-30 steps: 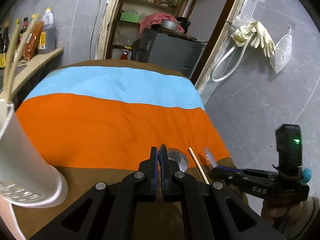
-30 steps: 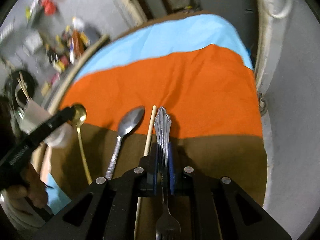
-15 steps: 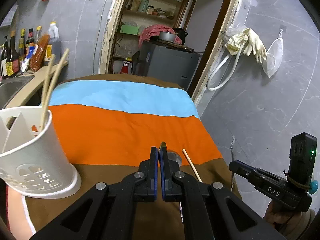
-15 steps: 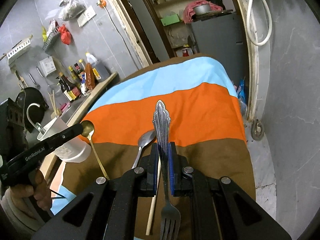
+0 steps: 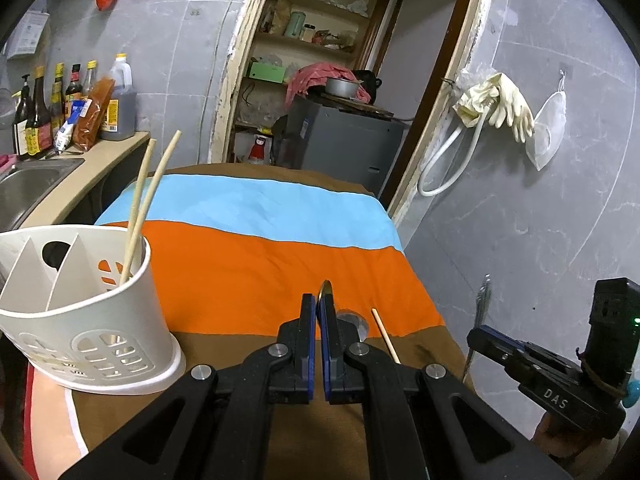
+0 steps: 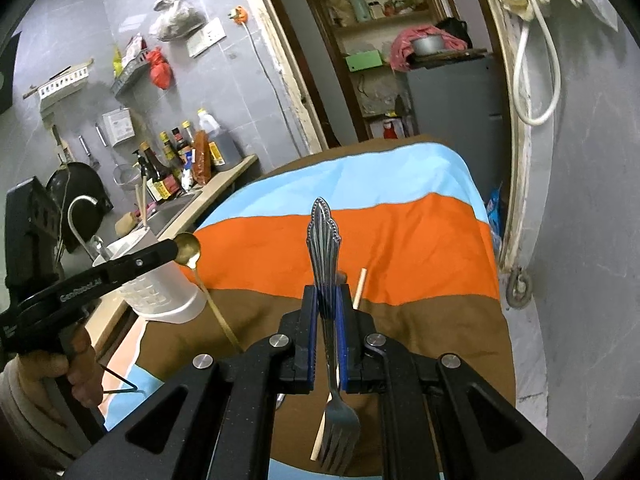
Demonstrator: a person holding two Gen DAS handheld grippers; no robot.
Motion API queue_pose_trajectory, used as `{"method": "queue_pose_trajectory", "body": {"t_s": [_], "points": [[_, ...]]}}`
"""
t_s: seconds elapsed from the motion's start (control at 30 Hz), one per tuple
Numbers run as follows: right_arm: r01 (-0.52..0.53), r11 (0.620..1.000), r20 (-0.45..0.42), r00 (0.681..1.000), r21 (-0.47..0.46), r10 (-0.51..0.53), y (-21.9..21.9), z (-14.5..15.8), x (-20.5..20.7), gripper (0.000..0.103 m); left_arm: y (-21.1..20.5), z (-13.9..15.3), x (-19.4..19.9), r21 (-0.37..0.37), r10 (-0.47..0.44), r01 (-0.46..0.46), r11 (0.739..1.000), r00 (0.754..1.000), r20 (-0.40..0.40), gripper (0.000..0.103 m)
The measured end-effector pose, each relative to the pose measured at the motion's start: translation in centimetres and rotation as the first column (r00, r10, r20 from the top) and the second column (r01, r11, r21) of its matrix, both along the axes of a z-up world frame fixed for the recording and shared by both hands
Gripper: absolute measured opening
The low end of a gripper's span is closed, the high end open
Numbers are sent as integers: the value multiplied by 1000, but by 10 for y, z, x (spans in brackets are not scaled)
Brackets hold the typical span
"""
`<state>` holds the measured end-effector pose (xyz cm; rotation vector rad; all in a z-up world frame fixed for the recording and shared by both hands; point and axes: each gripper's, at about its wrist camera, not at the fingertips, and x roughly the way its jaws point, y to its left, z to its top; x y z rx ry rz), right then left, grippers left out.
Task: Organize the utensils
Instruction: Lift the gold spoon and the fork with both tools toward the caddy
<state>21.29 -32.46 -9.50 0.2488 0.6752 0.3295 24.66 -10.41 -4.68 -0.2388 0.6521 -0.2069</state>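
My left gripper (image 5: 318,306) is shut on a gold spoon (image 6: 189,249); its bowl edge pokes out between the pads (image 5: 325,289) and the handle hangs down. My right gripper (image 6: 325,296) is shut on a silver fork (image 6: 323,236), handle forward, tines back toward the camera. Both are held above the table. A white divided utensil holder (image 5: 80,308) with two chopsticks (image 5: 148,196) stands at the table's left. A silver spoon (image 5: 354,320) and one chopstick (image 5: 385,334) lie on the striped cloth (image 5: 260,256) under the grippers.
A counter with a sink (image 5: 28,184) and sauce bottles (image 5: 68,108) is left of the table. A grey-tiled wall with hanging gloves (image 5: 500,104) and a hose is on the right. A doorway with shelves and a grey cabinet (image 5: 340,140) is behind the table.
Both grippers have risen and tilted up from the table, carrying the gold spoon and the fork. The utensil holder has come fully into the left wrist view.
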Motion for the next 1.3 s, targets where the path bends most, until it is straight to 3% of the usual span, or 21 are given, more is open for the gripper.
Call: {"method": "queue_pose_trajectory", "body": {"t_s": [0.1, 0.47, 0.73, 1.07, 1.3], "points": [[-3, 1000, 22, 1000, 2, 3, 2, 11, -6, 2, 1, 6, -1, -3, 7, -7, 1000, 1000, 17, 3], [-30, 1000, 101, 994, -7, 30, 20, 44, -10, 2, 15, 34, -8, 12, 30, -32, 999, 995, 92, 3], [-77, 997, 250, 965, -23, 80, 55, 98, -12, 2, 46, 68, -20, 14, 97, -101, 995, 983, 156, 3], [-167, 986, 373, 917, 28, 144, 112, 146, -1, 2, 99, 113, -48, 41, 193, -212, 976, 945, 265, 3], [-238, 970, 451, 872, 49, 191, 162, 167, 8, 2, 155, 132, -68, 22, 293, -316, 948, 902, 316, 3]]}}
